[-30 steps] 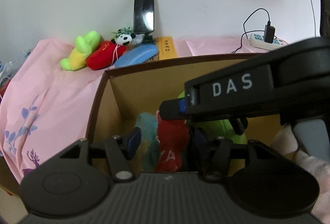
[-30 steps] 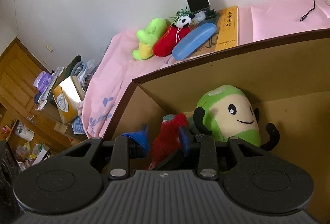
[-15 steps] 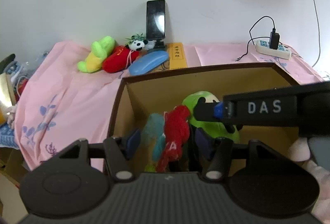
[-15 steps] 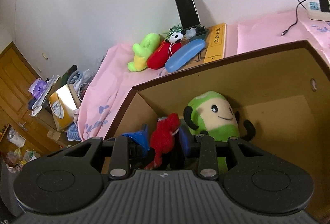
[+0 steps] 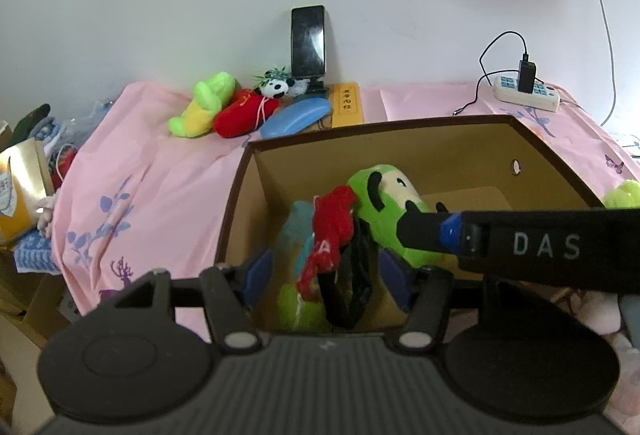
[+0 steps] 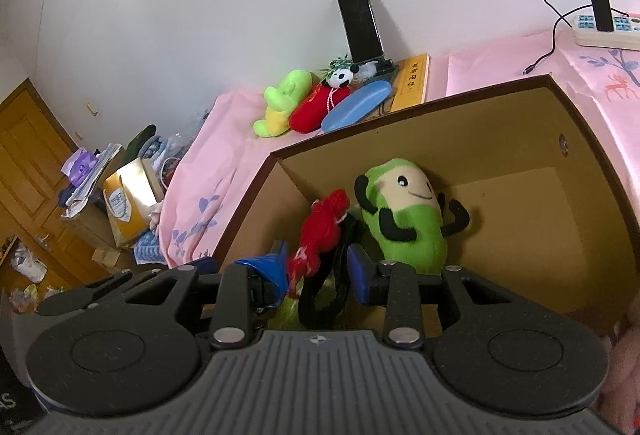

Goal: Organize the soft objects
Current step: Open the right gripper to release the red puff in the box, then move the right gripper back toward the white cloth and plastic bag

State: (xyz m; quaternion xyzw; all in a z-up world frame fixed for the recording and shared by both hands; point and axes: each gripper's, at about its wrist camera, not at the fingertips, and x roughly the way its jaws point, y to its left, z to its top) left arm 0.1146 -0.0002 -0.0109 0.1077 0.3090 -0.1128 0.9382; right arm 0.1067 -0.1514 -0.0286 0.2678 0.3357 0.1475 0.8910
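A brown cardboard box [image 5: 400,125] [image 6: 400,115] stands on the pink cloth. Inside lie a green bean plush with a cream face [image 5: 384,207] [image 6: 404,211] and a red, teal and green plush with black straps [image 5: 328,235] [image 6: 320,231]. My left gripper [image 5: 326,273] is open over the box's near left corner, its blue pads either side of the red plush without pressing it. My right gripper [image 6: 318,271] is open just above the same plush; its arm marked DAS [image 5: 520,247] crosses the left wrist view.
At the back lie a lime plush [image 5: 202,105] [image 6: 282,103], a red plush [image 5: 242,113], a small panda [image 5: 276,87], a blue case [image 5: 296,117], a yellow book [image 5: 348,105] and a propped phone [image 5: 308,43]. A power strip [image 5: 526,95] sits right. Clutter lies left.
Both grippers have pulled back and risen from the box; more of the box and cloth now shows. The red plush stays in the box.
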